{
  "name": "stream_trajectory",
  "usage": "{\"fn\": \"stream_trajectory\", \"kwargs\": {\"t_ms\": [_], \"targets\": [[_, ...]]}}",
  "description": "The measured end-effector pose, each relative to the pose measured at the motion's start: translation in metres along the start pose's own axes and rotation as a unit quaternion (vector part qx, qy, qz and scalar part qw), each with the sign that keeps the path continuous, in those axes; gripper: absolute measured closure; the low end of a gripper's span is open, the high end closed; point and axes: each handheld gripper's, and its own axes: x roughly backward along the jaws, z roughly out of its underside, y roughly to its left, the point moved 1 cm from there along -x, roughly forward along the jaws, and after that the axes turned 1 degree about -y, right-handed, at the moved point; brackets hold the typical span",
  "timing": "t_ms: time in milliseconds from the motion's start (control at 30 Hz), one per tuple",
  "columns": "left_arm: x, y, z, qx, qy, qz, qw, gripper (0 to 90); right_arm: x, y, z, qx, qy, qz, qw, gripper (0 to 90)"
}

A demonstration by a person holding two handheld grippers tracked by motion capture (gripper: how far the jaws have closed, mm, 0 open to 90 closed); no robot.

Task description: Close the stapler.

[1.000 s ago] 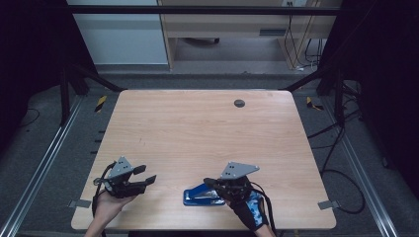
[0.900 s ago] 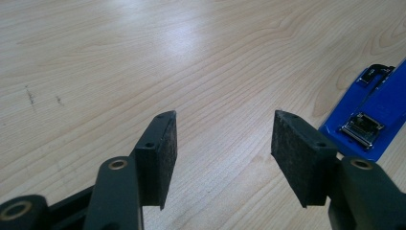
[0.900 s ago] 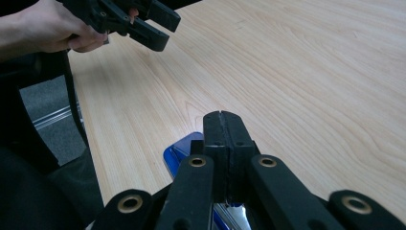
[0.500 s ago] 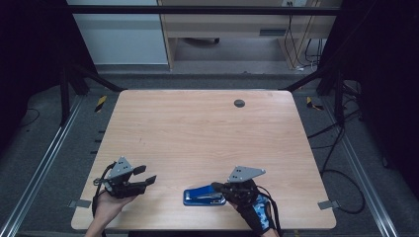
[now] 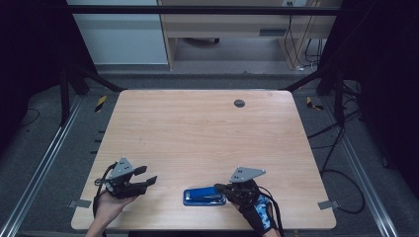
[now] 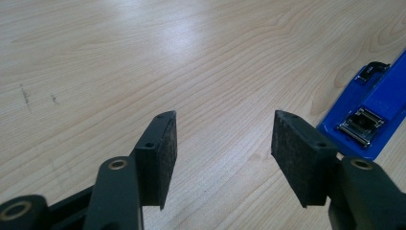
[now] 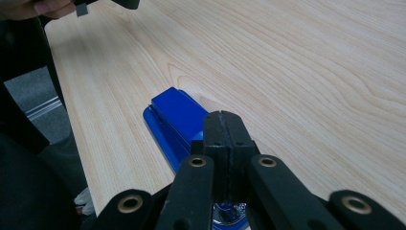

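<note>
High view: blue stapler [image 5: 204, 196] flat near table [image 5: 207, 133] front edge, right gripper [image 5: 221, 188] at its end. Left gripper view: left gripper [image 6: 222, 143] spread wide, empty. Right gripper view: jaws pressed together above stapler. Likely rigid, hefty, smooth; best gripped across its narrow sides.

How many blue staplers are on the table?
1. The blue stapler lies flat near the table's front edge, just left of the right gripper, whose shut jaws are at its end.
</note>
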Motion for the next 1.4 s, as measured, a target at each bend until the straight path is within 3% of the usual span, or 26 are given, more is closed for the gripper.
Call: {"fn": "stream_trajectory", "kwargs": {"t_ms": [200,400,667,900,1000,1133,1200,1267,1400], "targets": [[0.0,0.0,0.0,0.0,0.001,0.0,1.0,41.9,-0.001,-0.001,0.002,-0.002,-0.002,-0.006,1.0,90.0],[0.0,0.0,0.0,-0.002,0.0,-0.001,1.0,41.9,-0.005,0.003,0.005,0.012,0.012,0.0,0.9999,90.0],[-0.001,-0.002,0.001,0.0,0.001,0.001,1.0,41.9,-0.004,-0.001,0.006,0.005,0.007,-0.005,1.0,90.0],[-0.001,-0.002,0.001,-0.001,0.003,0.002,1.0,41.9,-0.005,-0.001,0.009,0.014,0.004,0.004,0.9999,90.0],[-0.001,-0.002,0.001,-0.002,0.002,0.002,1.0,41.8,-0.004,-0.003,0.011,-0.004,0.001,-0.005,1.0,90.0],[-0.003,-0.002,0.001,-0.003,0.007,0.002,1.0,41.8,-0.004,-0.004,0.009,0.002,0.003,-0.004,1.0,89.8],[-0.004,-0.002,0.001,-0.004,0.007,0.002,1.0,41.7,0.001,-0.006,0.006,-0.013,-0.019,-0.008,0.9997,78.5],[-0.005,-0.002,0.002,-0.004,0.009,0.003,1.0,41.7,0.003,-0.009,0.004,-0.011,-0.011,0.007,0.9999,76.0],[-0.005,-0.002,0.002,-0.004,0.009,0.003,1.0,41.6,0.011,-0.017,0.003,-0.025,-0.032,0.021,0.999,67.4]]}}
